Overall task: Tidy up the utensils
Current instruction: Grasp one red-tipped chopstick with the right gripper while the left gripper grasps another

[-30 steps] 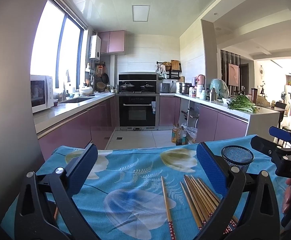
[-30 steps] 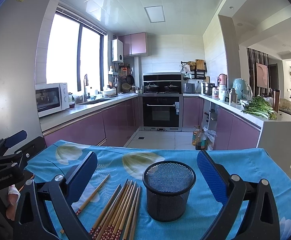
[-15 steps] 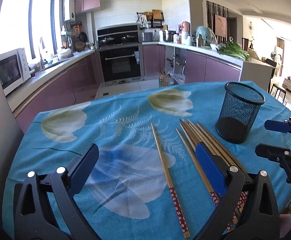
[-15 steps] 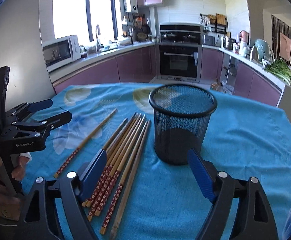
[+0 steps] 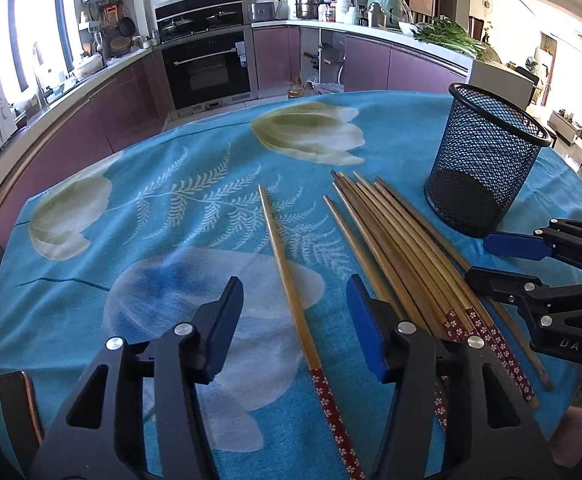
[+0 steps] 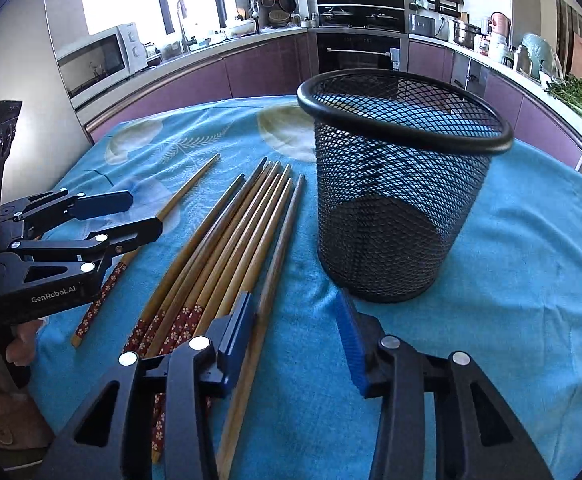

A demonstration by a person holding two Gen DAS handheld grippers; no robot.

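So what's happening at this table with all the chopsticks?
A person holds a clamp-like tool in each hand, tidying chopsticks. The left gripper hangs open astride one lone wooden chopstick with a red flowered end. The right gripper is open beside the bundle of wooden chopsticks on the blue flowered tablecloth. The black wire-mesh cup stands upright and empty. Nothing is gripped yet.

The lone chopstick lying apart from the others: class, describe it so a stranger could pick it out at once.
Start at the black mesh cup standing on the blue floral tablecloth. Beside the cup lies a bundle of chopsticks. Past that bundle, on the side away from the cup, the lone chopstick lies by itself, between the open left gripper fingers, touching no other stick.
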